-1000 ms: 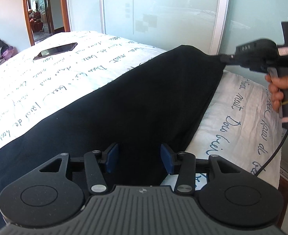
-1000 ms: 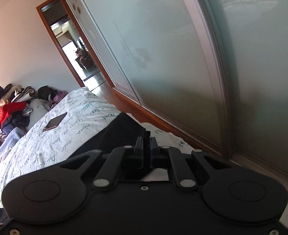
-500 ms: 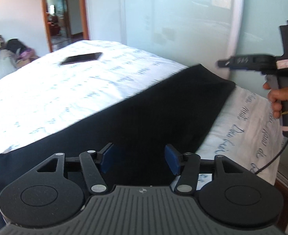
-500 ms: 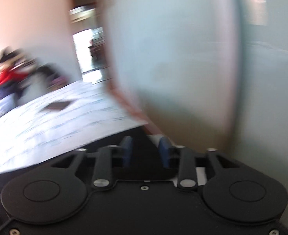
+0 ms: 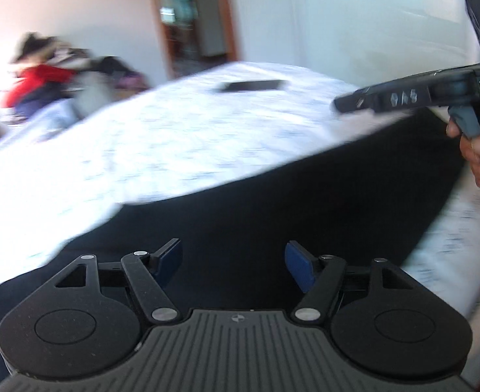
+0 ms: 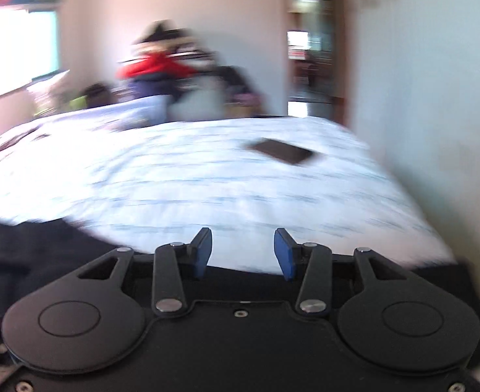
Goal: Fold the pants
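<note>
The black pants [image 5: 305, 202] lie flat along the near edge of the white bed with script print [image 5: 174, 137]. My left gripper [image 5: 233, 264] is open and empty, hovering just over the pants. My right gripper [image 6: 242, 253] is open and empty too, above the edge of the pants [image 6: 44, 261] where they meet the bedspread [image 6: 207, 179]. In the left wrist view the right gripper [image 5: 347, 104] shows side-on at the upper right, held by a hand, above the far end of the pants. Both views are motion-blurred.
A dark phone [image 5: 253, 85] lies on the bed beyond the pants; it also shows in the right wrist view [image 6: 280, 152]. A pile of clothes with a red garment [image 6: 155, 65] sits behind the bed. A frosted sliding wardrobe door [image 5: 354, 19] runs along the right.
My right gripper was shut on the far end of the pants and has let go and opened. Both grippers have swung left, towards the room and the clothes pile.
</note>
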`<state>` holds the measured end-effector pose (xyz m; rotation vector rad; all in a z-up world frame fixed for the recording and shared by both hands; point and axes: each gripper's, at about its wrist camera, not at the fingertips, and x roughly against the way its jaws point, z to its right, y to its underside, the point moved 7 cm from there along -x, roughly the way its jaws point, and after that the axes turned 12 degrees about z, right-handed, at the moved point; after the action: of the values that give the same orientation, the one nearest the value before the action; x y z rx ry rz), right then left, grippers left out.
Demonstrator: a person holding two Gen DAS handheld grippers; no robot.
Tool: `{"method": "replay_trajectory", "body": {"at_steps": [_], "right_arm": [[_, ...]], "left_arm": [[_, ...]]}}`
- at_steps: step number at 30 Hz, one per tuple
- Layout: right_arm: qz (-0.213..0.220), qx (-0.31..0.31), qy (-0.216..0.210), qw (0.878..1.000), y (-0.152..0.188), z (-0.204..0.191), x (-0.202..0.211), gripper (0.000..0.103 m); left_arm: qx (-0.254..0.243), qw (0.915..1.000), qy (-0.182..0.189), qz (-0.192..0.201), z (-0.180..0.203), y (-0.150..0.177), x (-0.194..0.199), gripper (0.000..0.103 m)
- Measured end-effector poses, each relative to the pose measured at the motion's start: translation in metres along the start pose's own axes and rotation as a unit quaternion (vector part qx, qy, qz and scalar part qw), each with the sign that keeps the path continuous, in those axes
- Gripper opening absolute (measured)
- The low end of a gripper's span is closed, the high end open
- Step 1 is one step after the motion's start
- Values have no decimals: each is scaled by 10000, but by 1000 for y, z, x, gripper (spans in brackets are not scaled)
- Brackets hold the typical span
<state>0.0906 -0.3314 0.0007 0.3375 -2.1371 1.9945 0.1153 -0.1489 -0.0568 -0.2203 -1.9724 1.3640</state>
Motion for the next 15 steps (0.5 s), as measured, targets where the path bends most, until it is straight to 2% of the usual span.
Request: {"method": "replay_trajectory", "body": {"at_steps": [2, 5, 8, 11, 12, 15], "right_arm": [[-177, 223, -714, 9970, 0, -45, -38, 43], [-480, 579, -1560, 9849, 5, -102, -86, 41], [-1008, 703, -2213, 9674, 22, -150, -121, 39], [-1410, 875, -2229, 9606, 39, -172, -157, 36], [-1402, 931, -2089, 9634, 42, -169, -167, 35], [-1384, 533, -1625, 9755, 33, -157, -174, 36]], "left_arm": [[227, 9990, -348, -146, -30, 13, 4, 75], [646, 9942, -623, -599, -67, 41, 5, 75], [989, 9893, -675, -834, -88, 63, 11, 77], [925, 9911, -644, -702, -90, 65, 19, 78], [820, 9922, -664, -662, -90, 65, 20, 78], [551, 9949, -673, -518, -87, 66, 33, 77]]}}
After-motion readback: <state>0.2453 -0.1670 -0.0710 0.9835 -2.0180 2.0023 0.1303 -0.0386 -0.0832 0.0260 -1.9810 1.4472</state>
